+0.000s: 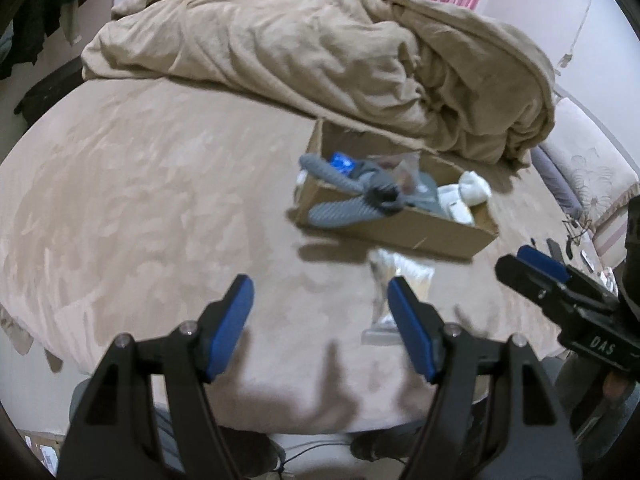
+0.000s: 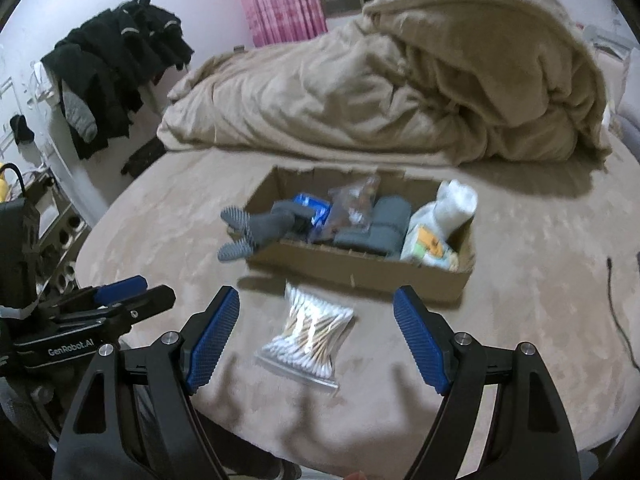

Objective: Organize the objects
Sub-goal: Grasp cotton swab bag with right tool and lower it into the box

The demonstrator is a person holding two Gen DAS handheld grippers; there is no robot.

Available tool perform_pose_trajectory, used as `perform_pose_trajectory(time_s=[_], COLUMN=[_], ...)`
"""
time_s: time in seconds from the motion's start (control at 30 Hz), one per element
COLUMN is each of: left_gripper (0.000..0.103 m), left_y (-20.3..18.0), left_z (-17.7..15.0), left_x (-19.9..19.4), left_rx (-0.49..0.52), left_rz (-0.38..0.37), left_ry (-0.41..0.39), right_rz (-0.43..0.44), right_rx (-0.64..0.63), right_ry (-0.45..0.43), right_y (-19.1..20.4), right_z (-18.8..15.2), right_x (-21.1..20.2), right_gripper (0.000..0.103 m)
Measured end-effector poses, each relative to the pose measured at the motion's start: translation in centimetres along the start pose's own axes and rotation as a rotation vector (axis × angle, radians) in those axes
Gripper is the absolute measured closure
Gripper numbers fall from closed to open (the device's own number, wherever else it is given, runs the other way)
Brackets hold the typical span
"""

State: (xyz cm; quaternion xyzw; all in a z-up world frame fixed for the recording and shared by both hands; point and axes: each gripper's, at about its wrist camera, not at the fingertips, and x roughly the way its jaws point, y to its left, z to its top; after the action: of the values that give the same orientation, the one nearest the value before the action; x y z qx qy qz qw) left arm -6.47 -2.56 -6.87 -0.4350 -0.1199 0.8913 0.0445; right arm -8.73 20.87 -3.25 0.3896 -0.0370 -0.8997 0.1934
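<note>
Cardboard box (image 2: 360, 272) crammed with grey socks (image 2: 390, 224), packets.

A bed (image 2: 160, 208) with a tan cover fills the room, a crumpled beige blanket (image 2: 400, 80) heaped toward 12 o'clock. Pink curtains (image 2: 280, 0) hang beyond it. Dark clothes (image 2: 116, 64) hang at 10 o'clock against the pale wall (image 2: 208, 12).

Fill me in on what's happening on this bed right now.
A person is tidying small items into a cardboard box on the bed. The box already holds grey socks, white socks, a blue packet and other bits. A bag of cotton swabs lies on the bed just in front of the box. The right hand-held gripper is open above that bag, not gripping it. The left hand-held gripper is open and empty.
</note>
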Motion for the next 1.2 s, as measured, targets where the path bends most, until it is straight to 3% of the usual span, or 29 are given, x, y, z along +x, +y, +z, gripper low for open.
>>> perform_pose_trajectory(time_s=[0.3, 0.57, 0.67, 0.8, 1.2], left_gripper=[0.032, 0.032, 0.032, 0.032, 0.032], left_y=[3.4, 4.7, 4.9, 4.6, 4.4], left_z=[-2.0, -2.7, -2.8, -2.7, -0.9], left_x=[3.3, 5.3, 5.9, 5.8, 3.0], left_rx=[-0.060, -0.060, -0.060, -0.055, -0.047], left_rz=[0.028, 0.076, 0.081, 0.075, 0.069], left_ry=[0.072, 0.094, 0.105, 0.104, 0.041], right_rz=[0.008, -0.050, -0.039, -0.032, 0.008], right_rx=[-0.015, 0.009, -0.004, -0.061, -0.120], right_ry=[0.130, 0.210, 0.232, 0.232, 0.138], right_y=[0.9, 0.6, 0.8, 1.7, 4.6], right_z=[-2.0, -3.3, -3.6, -3.4, 1.4], right_x=[6.2, 10.6, 11.0, 10.3, 8.2], right_gripper=[0.021, 0.022, 0.049, 0.056, 0.056])
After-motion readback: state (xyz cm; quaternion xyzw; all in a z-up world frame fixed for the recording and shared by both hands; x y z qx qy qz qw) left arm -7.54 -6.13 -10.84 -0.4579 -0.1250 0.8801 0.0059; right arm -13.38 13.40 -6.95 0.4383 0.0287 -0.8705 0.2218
